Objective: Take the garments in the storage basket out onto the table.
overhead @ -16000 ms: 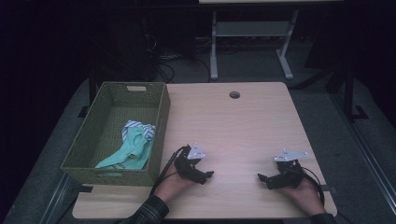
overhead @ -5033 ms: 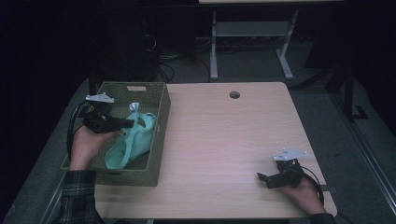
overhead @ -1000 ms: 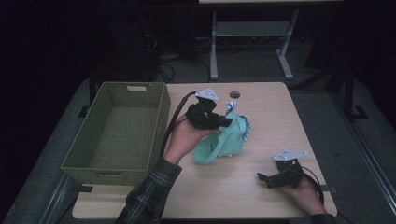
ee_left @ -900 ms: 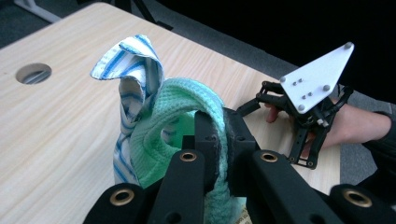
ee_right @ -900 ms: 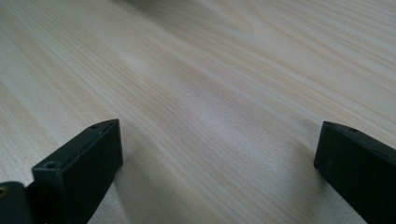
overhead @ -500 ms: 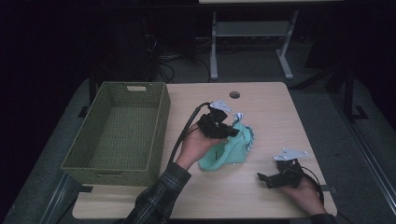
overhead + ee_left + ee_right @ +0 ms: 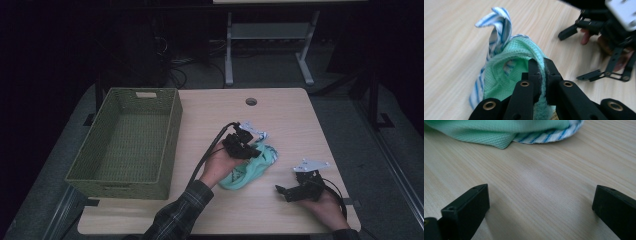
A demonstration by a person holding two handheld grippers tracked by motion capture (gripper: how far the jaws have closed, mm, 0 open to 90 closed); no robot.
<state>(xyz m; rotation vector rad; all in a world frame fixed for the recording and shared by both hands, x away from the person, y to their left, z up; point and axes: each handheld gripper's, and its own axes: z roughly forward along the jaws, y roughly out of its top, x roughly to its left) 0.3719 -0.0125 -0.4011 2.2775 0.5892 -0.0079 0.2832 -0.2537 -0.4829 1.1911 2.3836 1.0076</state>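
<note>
The mint-green waffle-weave cloth (image 7: 248,170), bundled with a blue-and-white striped cloth (image 7: 260,136), lies crumpled on the pale wood-grain worktop (image 7: 280,115) a little toward 5 o'clock of its centre. The left tool (image 7: 243,148) sits over the bundle at its 11 o'clock edge; in the left gripper view its two black jaws are pressed together on a raised fold of the green cloth (image 7: 524,57), with the striped cloth (image 7: 499,22) standing up in a peak at 11 o'clock of the pinch. The person's left hand (image 7: 217,165) and plaid sleeve (image 7: 175,215) come in from 7 o'clock. The right tool (image 7: 282,191) rests on the worktop at 4 o'clock of the bundle, just beside it but apart, held by the right hand (image 7: 327,205); its jaws are spread wide with bare wood between them, and the green cloth (image 7: 486,132) lies ahead at 12 o'clock. The olive-green woven rectangular basket (image 7: 90,170) stands at 9 o'clock, well apart
</note>
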